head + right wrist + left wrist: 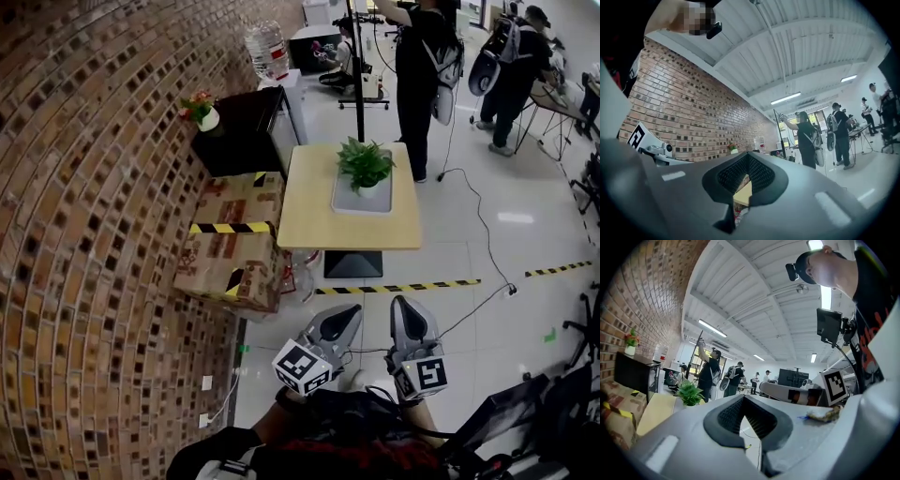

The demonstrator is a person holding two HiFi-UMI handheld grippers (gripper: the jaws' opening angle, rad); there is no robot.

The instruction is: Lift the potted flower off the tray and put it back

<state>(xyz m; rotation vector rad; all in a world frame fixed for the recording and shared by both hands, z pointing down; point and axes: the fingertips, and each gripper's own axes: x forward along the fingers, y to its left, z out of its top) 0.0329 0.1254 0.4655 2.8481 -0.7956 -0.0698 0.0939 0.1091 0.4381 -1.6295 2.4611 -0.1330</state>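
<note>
From the head view, the potted flower (364,167) sits on the grey tray (347,202) towards the far edge of the table (309,220). The left gripper (351,310) and right gripper (401,303) hang well short of the table's near edge.

In the left gripper view, the jaws are pressed together on nothing, and the table lies off to the left.

In the right gripper view, the jaws likewise touch and hold nothing. A bit of the table shows through the gap behind them.

I'd say spread the jaws before reaching the table, then take the pot, not the leaves.
</note>
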